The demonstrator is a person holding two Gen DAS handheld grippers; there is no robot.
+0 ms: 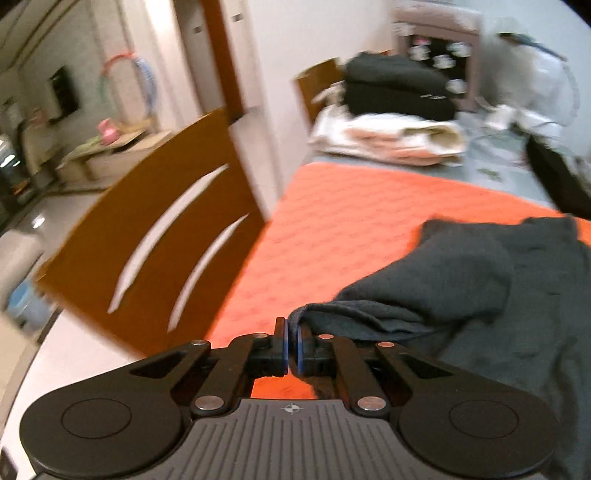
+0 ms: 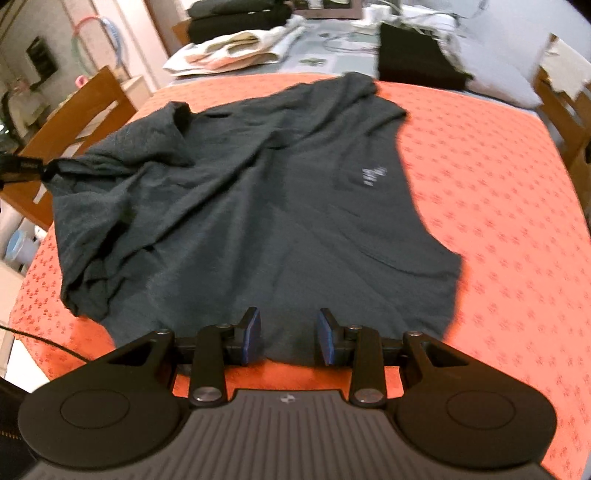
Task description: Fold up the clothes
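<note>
Shirt: the dark shirt (image 2: 258,206) lies rumpled on the orange tablecloth (image 2: 498,221), its hem toward you and its far end near the back of the cloth. It is spread but not flat, so it is not yet ready for a clean fold.

Left corner: your left gripper (image 1: 291,341) has its pads pressed together on a bunched edge of the shirt at the garment's left side. From the right wrist view that edge is drawn out taut toward the gripper (image 2: 22,168), which suggests you hold it there to pull the wrinkles out of that side.

Right gripper: your right gripper (image 2: 288,338) hangs over the near hem with its jaws partly apart. The pads stand either side of the cloth without pressing on it, so nothing is held here; it looks placed to take the hem.

Surroundings: a wooden chair (image 1: 147,236) stands just beside the table's left edge, close to your left gripper. Folded clothes (image 2: 236,18) and a pale bundle (image 2: 236,50) sit at the table's far end, well apart from the shirt, probably kept clear of the working area.
</note>
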